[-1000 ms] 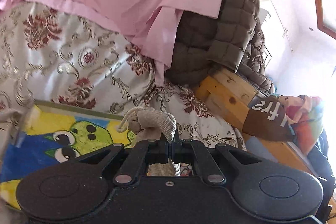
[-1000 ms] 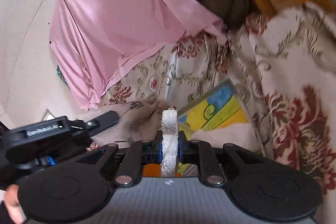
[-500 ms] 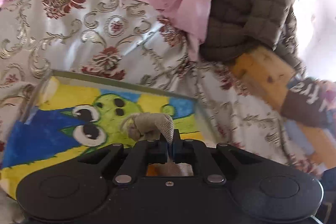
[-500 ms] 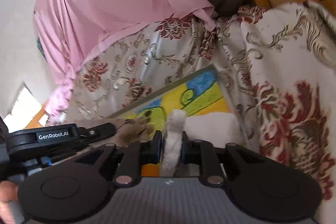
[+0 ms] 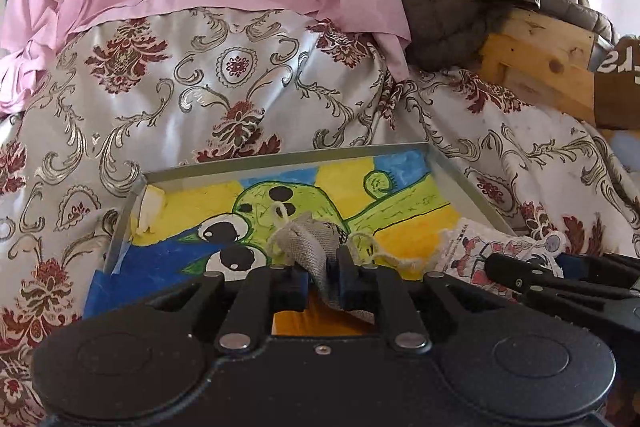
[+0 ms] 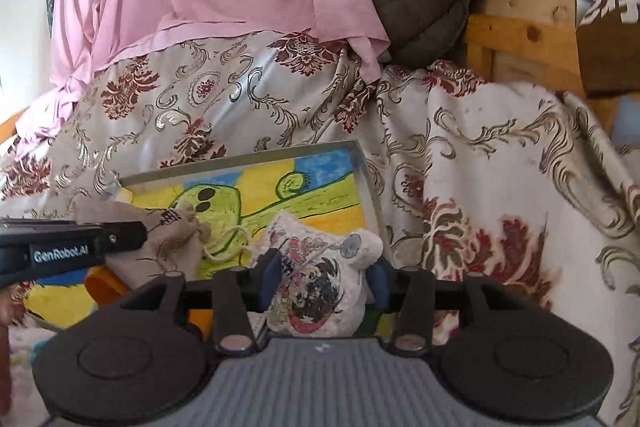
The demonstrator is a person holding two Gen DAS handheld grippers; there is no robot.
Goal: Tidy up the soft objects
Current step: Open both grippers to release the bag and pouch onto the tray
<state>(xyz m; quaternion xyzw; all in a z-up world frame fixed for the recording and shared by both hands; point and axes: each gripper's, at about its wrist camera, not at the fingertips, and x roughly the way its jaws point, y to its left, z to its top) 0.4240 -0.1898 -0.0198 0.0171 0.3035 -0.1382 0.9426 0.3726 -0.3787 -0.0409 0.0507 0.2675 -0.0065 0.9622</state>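
Left gripper (image 5: 323,269) pinches the burlap pouch (image 5: 308,241) over the painted tray (image 5: 288,157), while the right gripper (image 6: 324,277) has its fingers spread around the white printed pouch (image 6: 320,275) resting there.

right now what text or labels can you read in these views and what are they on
"GenRobot.AI": white letters on the left gripper, seen from the right wrist view.
Large white letters on the brown cloth at far right: cut off, unreadable.
Small print on the cartoon pouch: too small to read.
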